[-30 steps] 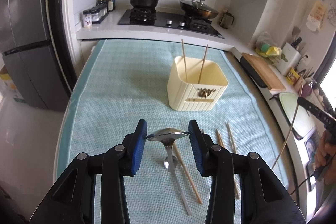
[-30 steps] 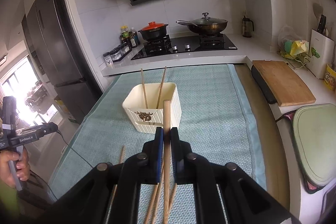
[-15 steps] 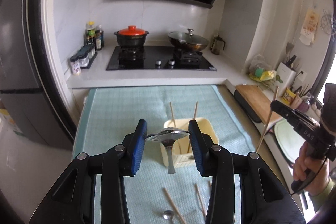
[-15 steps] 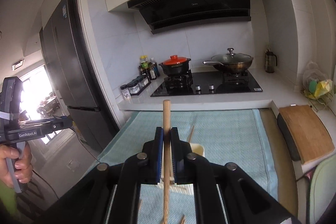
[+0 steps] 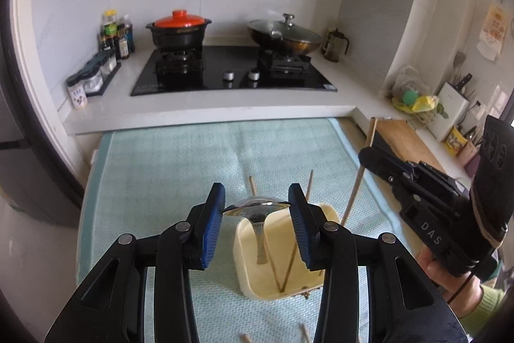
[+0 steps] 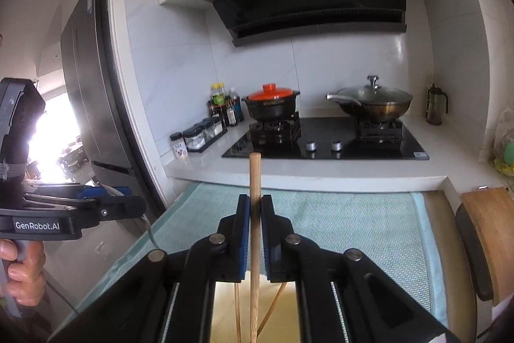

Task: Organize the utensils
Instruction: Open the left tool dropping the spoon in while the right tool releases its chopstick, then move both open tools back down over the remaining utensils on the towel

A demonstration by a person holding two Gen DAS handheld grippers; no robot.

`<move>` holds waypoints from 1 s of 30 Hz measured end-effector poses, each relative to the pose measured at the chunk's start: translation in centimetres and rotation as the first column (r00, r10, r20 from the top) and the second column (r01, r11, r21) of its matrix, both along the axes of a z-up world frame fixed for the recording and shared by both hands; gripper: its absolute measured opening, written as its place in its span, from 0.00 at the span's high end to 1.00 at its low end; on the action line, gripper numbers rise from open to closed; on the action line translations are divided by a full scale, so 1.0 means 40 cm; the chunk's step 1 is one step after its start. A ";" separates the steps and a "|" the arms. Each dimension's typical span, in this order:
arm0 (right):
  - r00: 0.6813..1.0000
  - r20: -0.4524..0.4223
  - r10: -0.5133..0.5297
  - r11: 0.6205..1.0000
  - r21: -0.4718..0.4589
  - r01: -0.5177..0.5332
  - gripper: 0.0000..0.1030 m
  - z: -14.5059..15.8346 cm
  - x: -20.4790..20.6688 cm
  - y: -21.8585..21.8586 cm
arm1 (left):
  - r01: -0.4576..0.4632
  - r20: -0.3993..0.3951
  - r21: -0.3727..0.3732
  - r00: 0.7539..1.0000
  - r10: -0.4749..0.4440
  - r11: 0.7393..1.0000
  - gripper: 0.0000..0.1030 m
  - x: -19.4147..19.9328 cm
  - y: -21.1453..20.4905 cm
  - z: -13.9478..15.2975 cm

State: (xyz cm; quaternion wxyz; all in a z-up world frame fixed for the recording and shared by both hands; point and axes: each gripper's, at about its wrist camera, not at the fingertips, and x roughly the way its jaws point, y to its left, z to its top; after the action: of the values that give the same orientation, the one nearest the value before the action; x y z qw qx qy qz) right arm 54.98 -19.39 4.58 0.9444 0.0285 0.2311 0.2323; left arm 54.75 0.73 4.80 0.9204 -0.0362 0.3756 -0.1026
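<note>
Both loads are up off the green mat (image 5: 160, 169) and over the cream holder (image 5: 324, 214) now, so the drop looks close. The left gripper (image 5: 257, 214), tipped downward, clamps a spoon (image 5: 257, 209) by its bowl, handle hanging into the holder. The right gripper (image 6: 253, 211), nearer level, pinches a chopstick (image 6: 254, 182) upright above it.

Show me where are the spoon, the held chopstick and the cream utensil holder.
spoon (image 5: 257, 209), left wrist view, on its bowl.
held chopstick (image 6: 255, 179), right wrist view, on its upper shaft.
cream utensil holder (image 5: 324, 212), left wrist view, on its far rim.
</note>
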 end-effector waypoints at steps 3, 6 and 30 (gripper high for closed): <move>0.996 -0.083 0.029 0.999 -0.033 -0.032 0.93 -0.079 0.034 0.023 | 0.006 -0.052 0.008 0.999 -0.006 1.000 0.60 0.037 -0.016 -0.072; 0.984 -0.171 0.053 0.997 -0.054 -0.063 0.93 -0.141 0.059 0.042 | 0.011 -0.090 0.022 0.996 -0.009 1.000 0.60 0.057 -0.030 -0.124; 1.000 -0.016 0.010 0.975 -0.220 -0.014 0.45 0.052 -0.485 -0.111 | -0.092 0.156 0.042 0.984 0.085 0.995 0.03 -0.579 0.101 -0.019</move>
State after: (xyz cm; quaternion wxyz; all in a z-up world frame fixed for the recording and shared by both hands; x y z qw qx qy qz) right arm 35.58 -23.83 6.64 0.9385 -0.0759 0.2627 0.2107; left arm 31.60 4.78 4.04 0.9509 -0.0221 0.3038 -0.0548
